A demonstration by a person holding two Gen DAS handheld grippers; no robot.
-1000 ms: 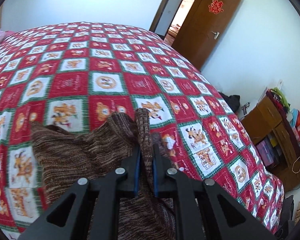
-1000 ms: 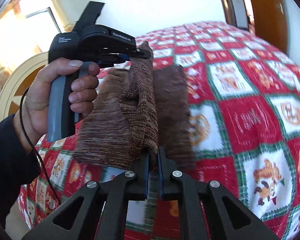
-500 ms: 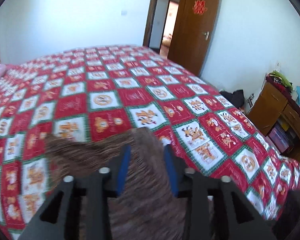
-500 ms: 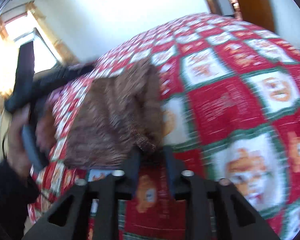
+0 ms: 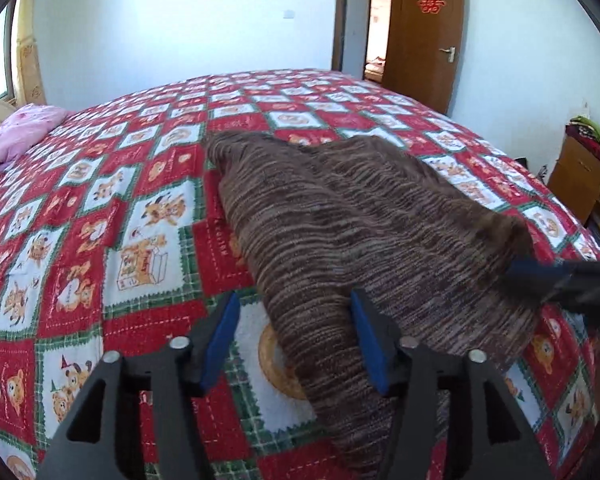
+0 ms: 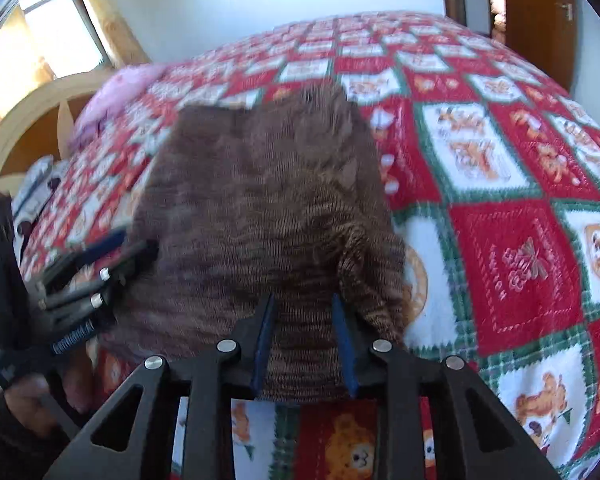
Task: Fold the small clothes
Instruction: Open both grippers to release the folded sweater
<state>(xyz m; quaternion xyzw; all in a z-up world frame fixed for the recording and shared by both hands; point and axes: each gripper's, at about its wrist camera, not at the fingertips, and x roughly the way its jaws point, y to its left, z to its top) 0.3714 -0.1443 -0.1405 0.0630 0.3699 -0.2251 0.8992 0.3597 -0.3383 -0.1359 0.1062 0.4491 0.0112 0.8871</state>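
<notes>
A brown striped knit garment (image 5: 352,224) lies spread on the red and white patchwork bedspread (image 5: 112,208). My left gripper (image 5: 294,334) is open, its blue pads either side of the garment's near corner, holding nothing. It also shows at the left of the right wrist view (image 6: 108,256). In the right wrist view the garment (image 6: 260,208) lies flat ahead, somewhat blurred. My right gripper (image 6: 304,340) is open over the garment's near edge, and it shows at the right edge of the left wrist view (image 5: 560,276).
A pink pillow (image 5: 16,140) lies at the bed's far left by the headboard (image 6: 32,120). A brown door (image 5: 424,32) stands open beyond the bed. A wooden cabinet (image 5: 580,176) with clutter stands at the right. The bedspread runs wide around the garment.
Both grippers held the garment pinched and lifted a second ago. They have opened and let go, and the garment now lies flat on the bed.
</notes>
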